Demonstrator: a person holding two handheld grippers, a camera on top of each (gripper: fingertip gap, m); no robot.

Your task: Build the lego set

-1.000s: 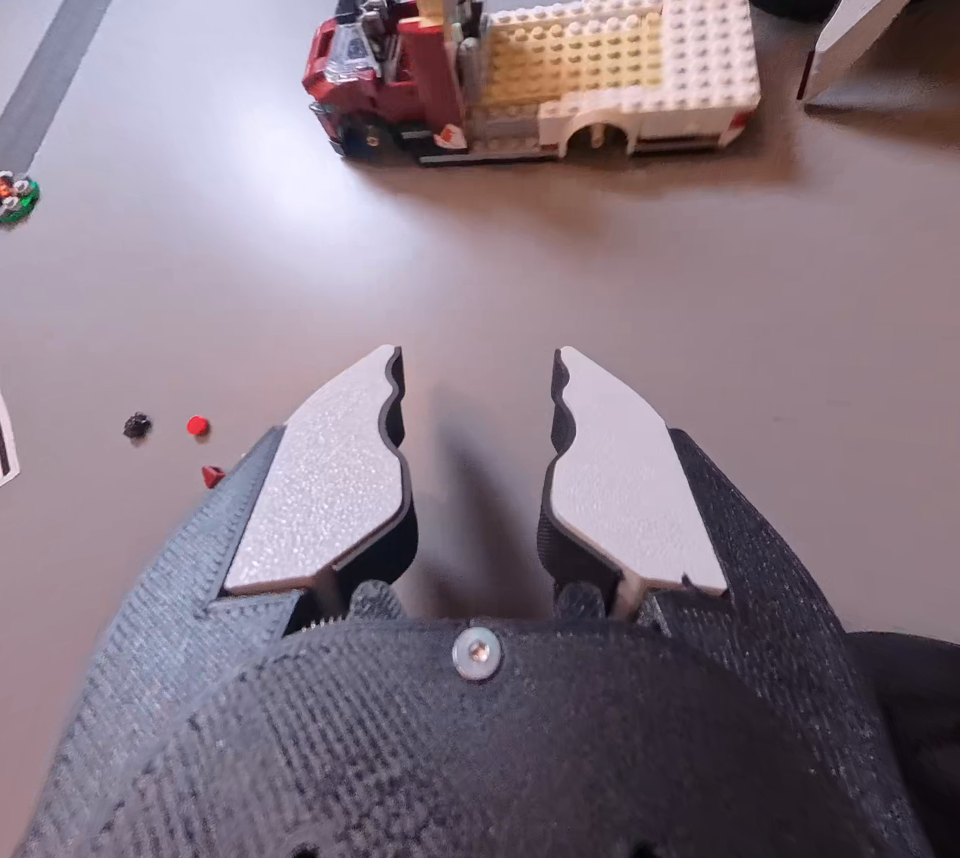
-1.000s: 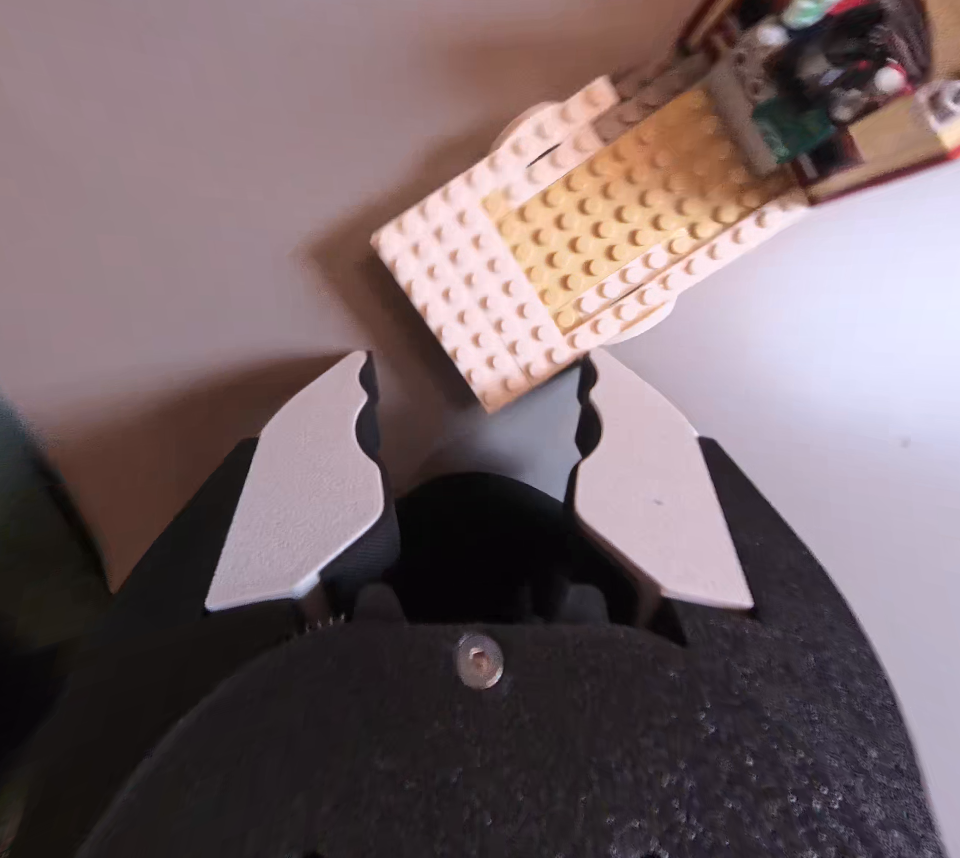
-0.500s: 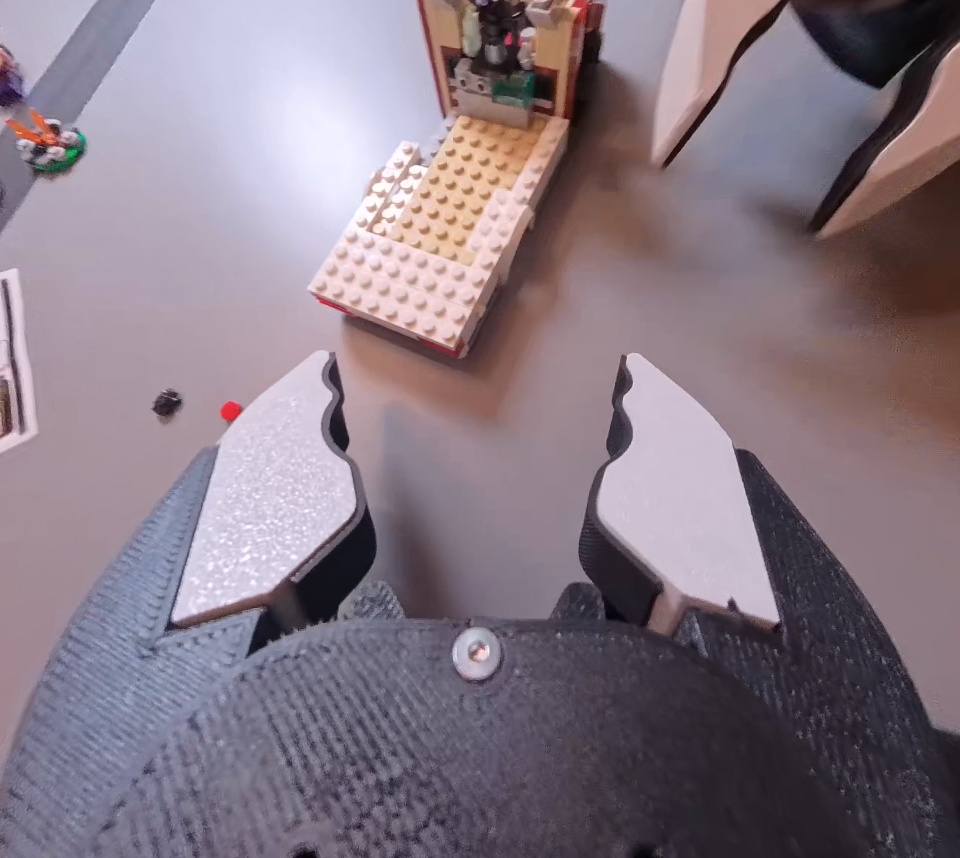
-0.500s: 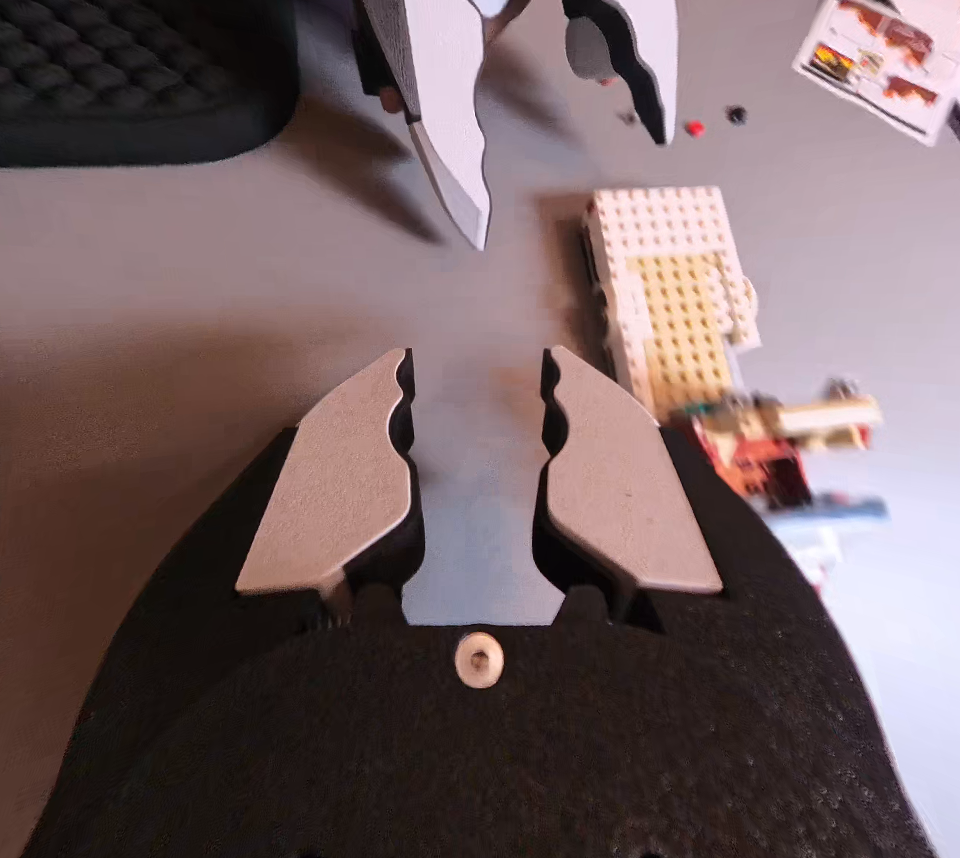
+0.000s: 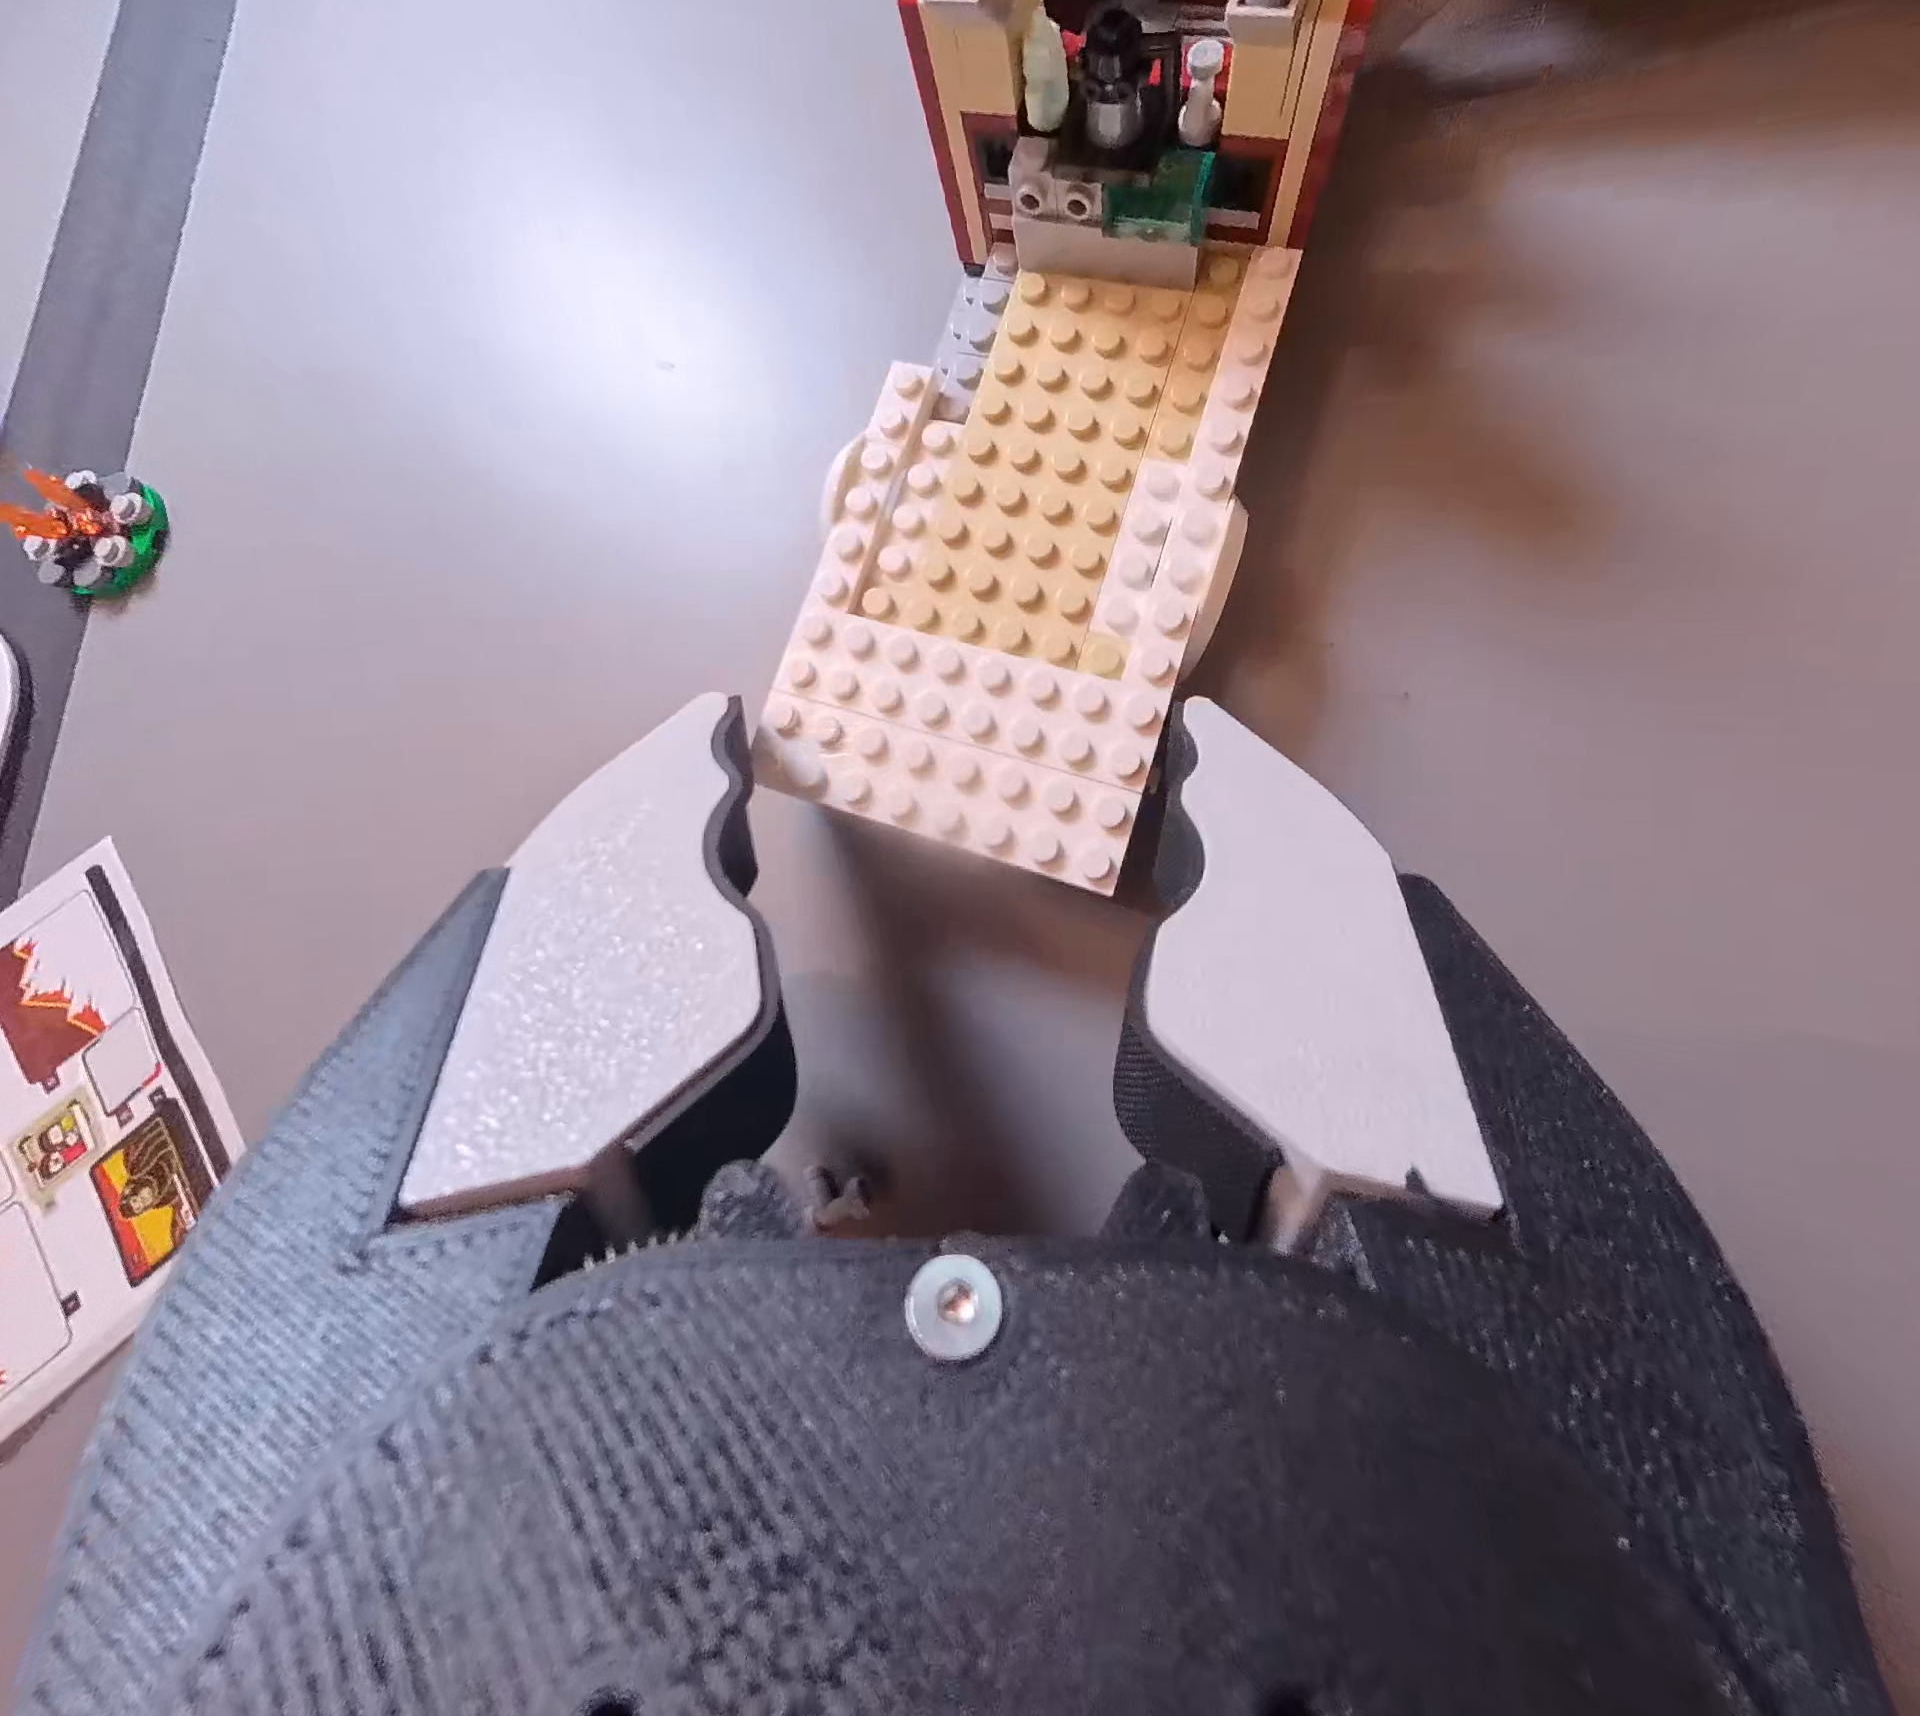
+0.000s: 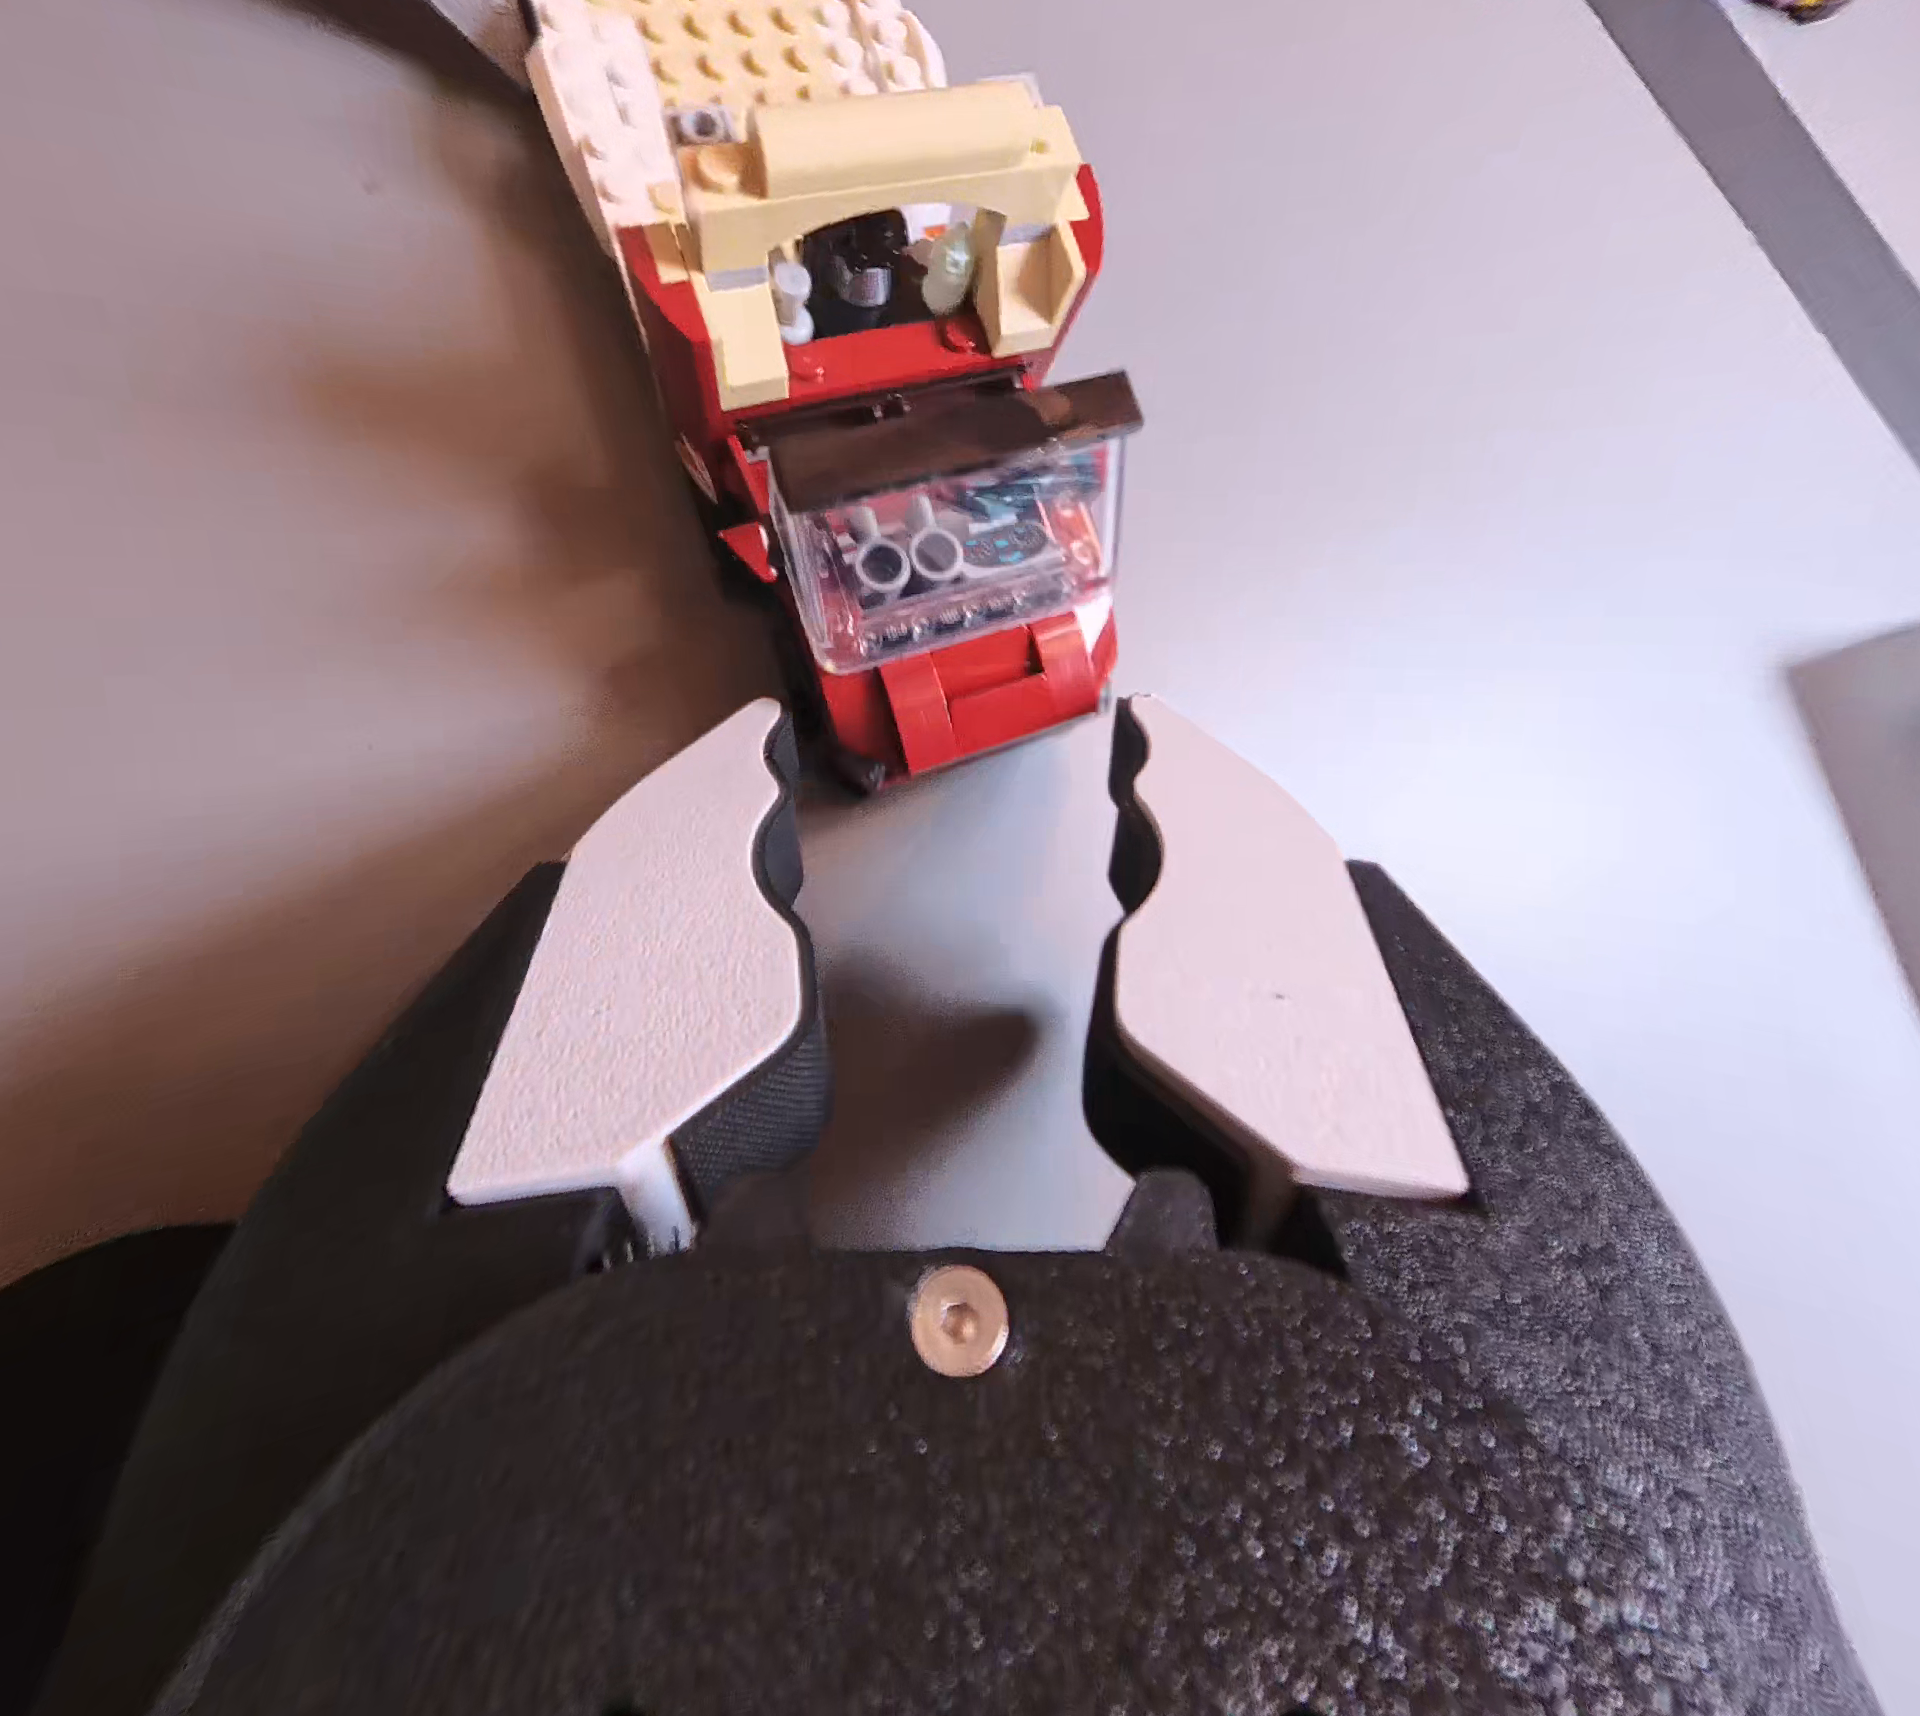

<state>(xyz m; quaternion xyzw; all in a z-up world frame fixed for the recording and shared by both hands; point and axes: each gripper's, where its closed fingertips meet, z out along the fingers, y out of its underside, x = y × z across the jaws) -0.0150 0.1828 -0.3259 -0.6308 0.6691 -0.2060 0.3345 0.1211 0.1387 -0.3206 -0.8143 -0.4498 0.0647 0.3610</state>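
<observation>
Here the grey table (image 5: 468, 264) carries the lego truck (image 5: 1039, 523); left tool (image 5: 961, 762) and right tool (image 6: 951, 741) both gape apart.

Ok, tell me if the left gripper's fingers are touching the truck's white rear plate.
Cannot tell. Left wrist view: the left gripper straddles the white rear plate, fingers right at its edges; neither contact nor gap shows plainly.

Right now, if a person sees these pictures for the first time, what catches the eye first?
The half-built lego truck on the grey table stands out: a red cab and a studded white and tan bed. The open left tool brackets the rear of the bed, and the open right tool faces the red nose. A small green-based campfire piece sits far off to the side.
</observation>
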